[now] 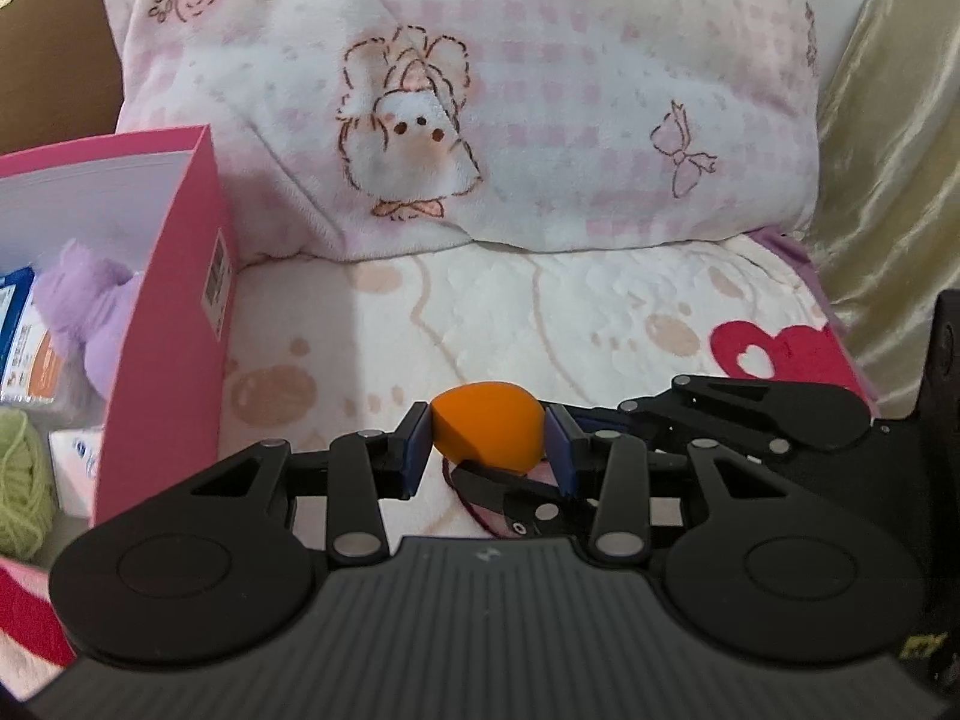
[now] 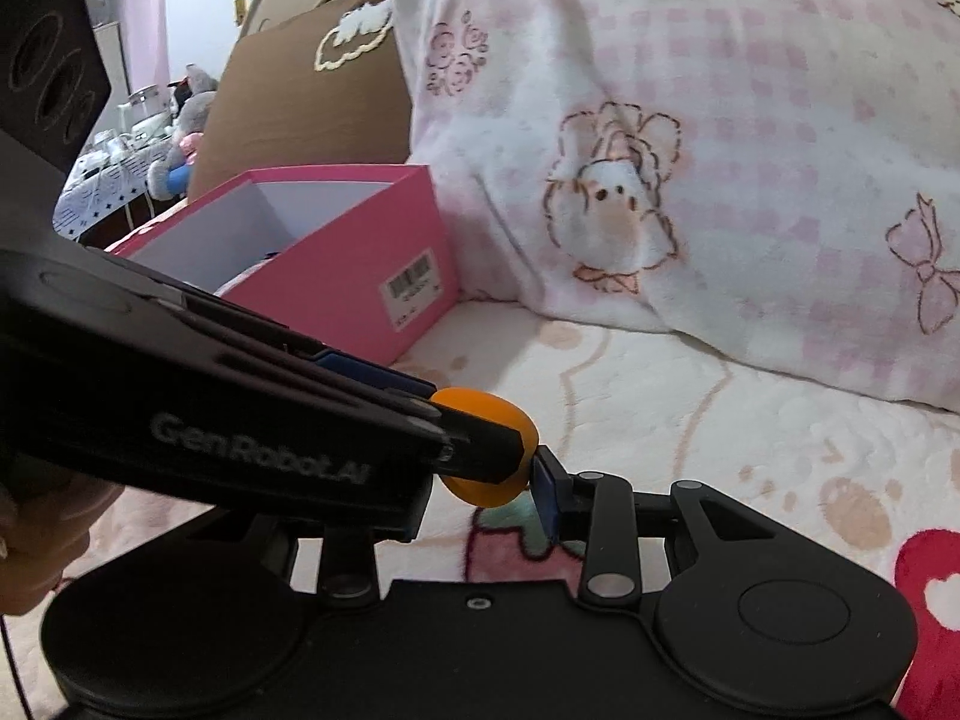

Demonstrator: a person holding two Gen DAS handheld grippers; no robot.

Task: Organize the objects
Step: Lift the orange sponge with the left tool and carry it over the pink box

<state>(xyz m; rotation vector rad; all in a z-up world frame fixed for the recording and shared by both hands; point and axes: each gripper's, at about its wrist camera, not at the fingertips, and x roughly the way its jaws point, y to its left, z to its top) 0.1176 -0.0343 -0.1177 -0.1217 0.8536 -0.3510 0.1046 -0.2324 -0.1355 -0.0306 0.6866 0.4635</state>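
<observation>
Orange foam, egg-shaped and apparently a makeup sponge (image 1: pixel 486 426), is gripped across its middle by the blue pads of the left tool (image 1: pixel 489 450) and is held clear of the bed's blanket (image 1: pixel 540 324). The right tool (image 2: pixel 483 498) is closed down as well: one pad (image 2: pixel 545 498) is pressed to the sponge's lower side, while the other is hidden behind the left tool. The sponge is judged very light, soft and springy, not fragile; it is best taken at its widest part, since the tapered end may be squeezed out of the pads. Only the left view shows the things already laid in the pink box (image 1: pixel 174 324), a purple plush (image 1: pixel 90 312) and green yarn (image 1: pixel 18 480). Only the right view shows the box's barcode label, the room beyond it, and the hand (image 2: pixel 36 540) around the left tool.
</observation>
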